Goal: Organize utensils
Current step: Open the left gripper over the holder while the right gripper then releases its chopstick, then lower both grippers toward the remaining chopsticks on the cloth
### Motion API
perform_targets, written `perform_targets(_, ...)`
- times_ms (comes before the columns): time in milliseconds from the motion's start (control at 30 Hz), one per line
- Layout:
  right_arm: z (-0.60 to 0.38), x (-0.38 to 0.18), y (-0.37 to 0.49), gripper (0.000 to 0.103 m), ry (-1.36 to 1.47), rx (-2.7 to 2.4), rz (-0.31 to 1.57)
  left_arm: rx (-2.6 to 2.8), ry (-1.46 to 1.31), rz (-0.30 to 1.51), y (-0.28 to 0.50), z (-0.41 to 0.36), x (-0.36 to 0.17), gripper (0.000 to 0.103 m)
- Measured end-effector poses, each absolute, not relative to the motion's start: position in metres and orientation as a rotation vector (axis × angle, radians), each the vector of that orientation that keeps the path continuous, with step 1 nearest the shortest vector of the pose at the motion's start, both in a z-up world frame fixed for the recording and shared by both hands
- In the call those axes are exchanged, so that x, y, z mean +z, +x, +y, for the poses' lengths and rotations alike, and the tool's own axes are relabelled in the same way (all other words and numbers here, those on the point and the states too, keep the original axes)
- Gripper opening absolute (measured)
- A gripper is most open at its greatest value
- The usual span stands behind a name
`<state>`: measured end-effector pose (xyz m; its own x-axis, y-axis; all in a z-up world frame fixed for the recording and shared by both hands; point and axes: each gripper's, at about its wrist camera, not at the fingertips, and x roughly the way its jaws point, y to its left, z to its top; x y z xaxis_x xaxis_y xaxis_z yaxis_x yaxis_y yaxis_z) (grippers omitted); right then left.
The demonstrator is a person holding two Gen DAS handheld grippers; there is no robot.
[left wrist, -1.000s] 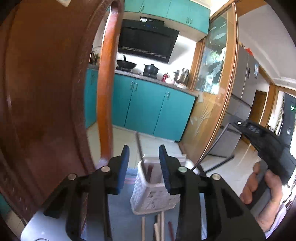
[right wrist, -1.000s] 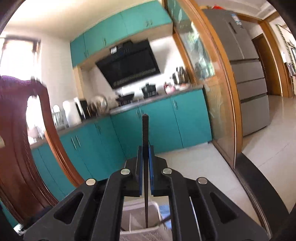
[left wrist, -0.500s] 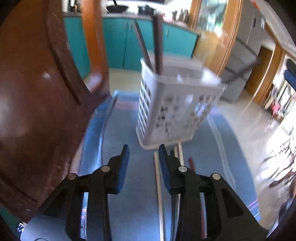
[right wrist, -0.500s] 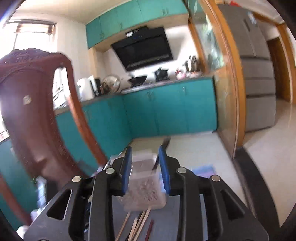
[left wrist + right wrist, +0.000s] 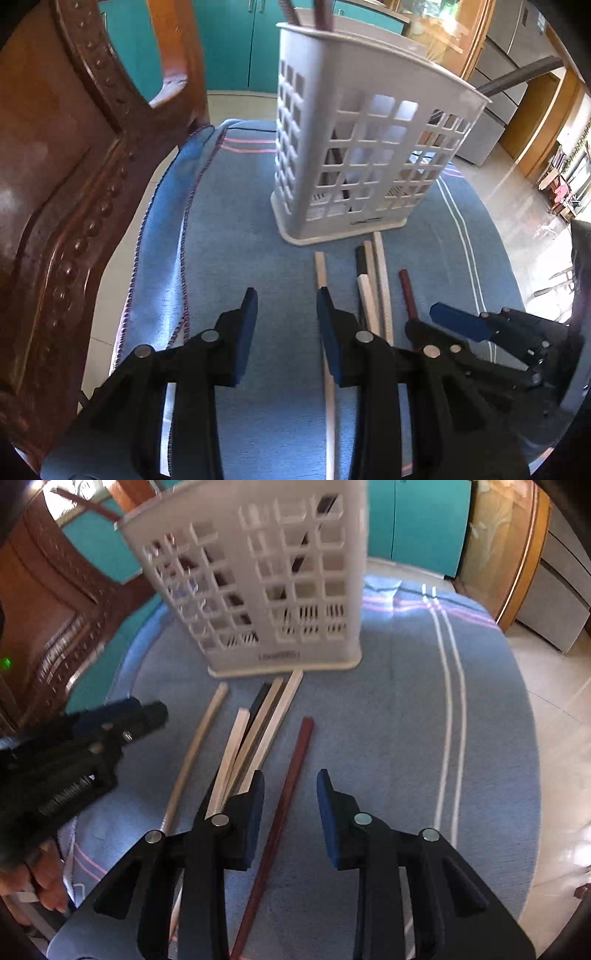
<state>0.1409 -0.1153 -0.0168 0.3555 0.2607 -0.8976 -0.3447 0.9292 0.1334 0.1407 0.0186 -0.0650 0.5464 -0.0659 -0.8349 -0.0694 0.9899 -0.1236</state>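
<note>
White lattice utensil holder (image 5: 354, 147) upright on a blue cloth (image 5: 236, 236) with pink and white stripes, set toward the cloth's far edge, a carved wooden chair back (image 5: 55, 166) rising beyond the cloth's left edge. Inside the holder, a few dark chopsticks (image 5: 321, 14) poking above the rim, one leaning out over the right side. Flat on the cloth just in front of the holder's base, loose chopsticks lying roughly lengthwise toward the near edge: a single pale chopstick (image 5: 195, 746) furthest left, a bundle of pale chopsticks (image 5: 258, 731) with one black stick among them, their far tips almost touching the base, and a dark red chopstick (image 5: 288, 794) on the right, a little apart from the bundle. Left gripper (image 5: 284, 295) low over the cloth, jaws apart and empty, the single pale chopstick passing just under the right-hand finger. Right gripper (image 5: 290, 779) tilted down over the dark red chopstick, jaws closing but not yet pressing, the stick lying on the cloth between them. A hand (image 5: 44, 882) visible at the lower left edge of the right wrist view, on the left gripper's handle.
</note>
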Motion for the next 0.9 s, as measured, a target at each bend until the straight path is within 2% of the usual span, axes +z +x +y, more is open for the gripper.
perform_targets(33,-0.114,-0.02,0.14,0.015,-0.094,0.389,1.156,0.0,-0.146,0.998,0.141,0.019,-0.066,0.034)
perform_targets(133,-0.118,-0.023,0.139,0.01,-0.096,0.376,1.163,-0.012,-0.139,1.007,0.141,0.016,-0.069,0.034)
perform_targets(433,-0.151,-0.017,0.141,0.009,-0.033,0.271,1.149,-0.053,-0.095,1.054,0.151,-0.006,-0.088,0.039)
perform_targets(667,-0.139,-0.022,0.14,0.011,-0.103,0.251,1.148,-0.02,-0.029,1.055,0.161,-0.017,-0.099,0.039)
perform_targets(733,-0.136,-0.022,0.144,0.011,-0.119,0.247,1.143,-0.013,-0.015,1.048,0.161,-0.02,-0.099,0.036)
perform_targets(867,-0.129,-0.019,0.143,0.009,-0.103,0.263,1.138,-0.004,-0.022,1.038,0.162,-0.02,-0.096,0.01)
perform_targets(900,-0.13,-0.019,0.143,0.008,-0.086,0.273,1.14,-0.003,-0.027,1.037,0.163,-0.019,-0.096,0.009)
